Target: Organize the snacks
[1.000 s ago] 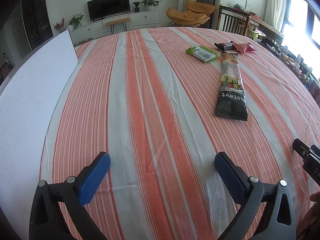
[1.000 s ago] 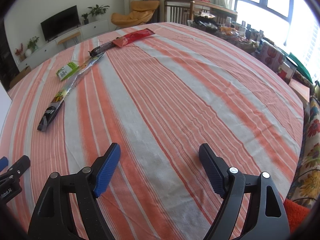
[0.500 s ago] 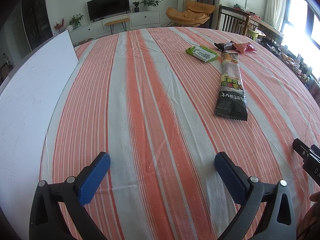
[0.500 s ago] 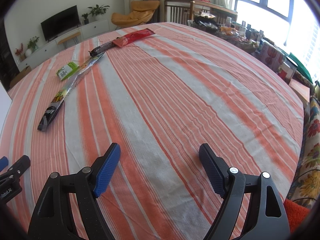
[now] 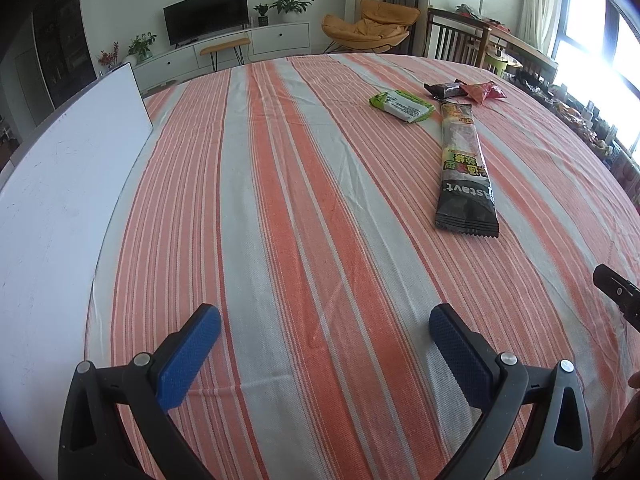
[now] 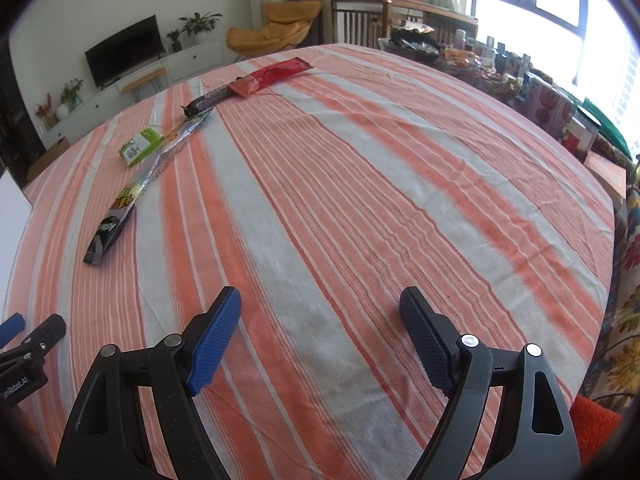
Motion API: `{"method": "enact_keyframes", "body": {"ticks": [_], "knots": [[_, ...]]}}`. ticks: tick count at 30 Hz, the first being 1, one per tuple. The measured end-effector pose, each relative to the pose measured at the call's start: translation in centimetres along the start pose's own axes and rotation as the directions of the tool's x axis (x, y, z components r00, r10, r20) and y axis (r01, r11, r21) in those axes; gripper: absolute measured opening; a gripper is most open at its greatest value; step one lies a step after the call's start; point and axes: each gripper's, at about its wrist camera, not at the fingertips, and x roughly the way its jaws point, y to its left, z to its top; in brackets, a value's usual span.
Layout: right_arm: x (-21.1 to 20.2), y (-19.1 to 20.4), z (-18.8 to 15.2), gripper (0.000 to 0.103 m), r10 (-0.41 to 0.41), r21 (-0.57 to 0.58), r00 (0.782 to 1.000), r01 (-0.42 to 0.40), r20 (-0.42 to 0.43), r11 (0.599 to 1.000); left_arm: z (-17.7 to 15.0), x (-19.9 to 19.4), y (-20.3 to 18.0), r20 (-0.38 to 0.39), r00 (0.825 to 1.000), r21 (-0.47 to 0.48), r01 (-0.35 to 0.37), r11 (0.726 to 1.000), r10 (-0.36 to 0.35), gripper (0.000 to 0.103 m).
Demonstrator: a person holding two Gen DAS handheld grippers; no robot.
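Observation:
Several snack packets lie on the striped tablecloth (image 5: 280,208). A long black packet (image 5: 464,168) (image 6: 120,208) stretches away from me. Beyond it sit a green packet (image 5: 402,105) (image 6: 141,147), a small dark bar (image 5: 446,90) (image 6: 206,102) and a red packet (image 5: 482,91) (image 6: 272,76). My left gripper (image 5: 325,324) is open over bare cloth, well short of the snacks. My right gripper (image 6: 320,306) is open too, with nothing between its blue pads. The snacks lie far to its upper left.
A white board (image 5: 52,216) lies along the table's left side. Boxes, bottles and clutter (image 6: 520,84) crowd the far right beyond the table edge. The right gripper's tip (image 5: 618,292) shows at the left view's right edge. A flowered cloth (image 6: 624,280) hangs at right.

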Motion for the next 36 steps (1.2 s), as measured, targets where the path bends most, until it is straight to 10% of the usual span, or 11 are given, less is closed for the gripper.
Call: {"method": "enact_keyframes", "body": {"ticks": [9, 14, 17, 21, 32, 34, 36], "knots": [[3.7, 6.8, 7.5, 0.084, 0.210, -0.065, 0.969, -0.219, -0.128, 0.973, 0.0, 0.0, 0.0, 0.000, 1.000, 0.000, 0.000, 1.000, 0.000, 0.103], [9.0, 14.8, 8.9, 0.083, 0.133, -0.189, 0.953, -0.189, -0.273, 0.964, 0.0, 0.0, 0.0, 0.000, 1.000, -0.001, 0.001, 1.000, -0.001, 0.103], [9.3, 17.6, 7.6, 0.080, 0.017, -0.359, 0.979, -0.090, -0.202, 0.929, 0.0, 0.0, 0.0, 0.000, 1.000, -0.001, 0.001, 1.000, -0.001, 0.103], [8.1, 15.5, 6.7, 0.029, 0.042, -0.344, 0.981, -0.106, -0.191, 0.933, 0.0, 0.0, -0.1, 0.000, 1.000, -0.001, 0.001, 1.000, -0.001, 0.103], [4.4, 0.8, 5.2, 0.026, -0.016, -0.232, 0.993, -0.011, -0.116, 0.973, 0.0, 0.0, 0.0, 0.000, 1.000, -0.001, 0.001, 1.000, -0.001, 0.103], [4.5, -0.9, 5.5, 0.032, -0.015, -0.215, 0.995, -0.008, -0.102, 0.977, 0.0, 0.0, -0.1, 0.000, 1.000, -0.001, 0.001, 1.000, -0.001, 0.103], [4.6, -1.7, 5.2, 0.063, -0.032, -0.214, 0.997, 0.016, -0.070, 0.977, 0.0, 0.0, -0.1, 0.000, 1.000, -0.001, 0.001, 1.000, -0.001, 0.103]]}}
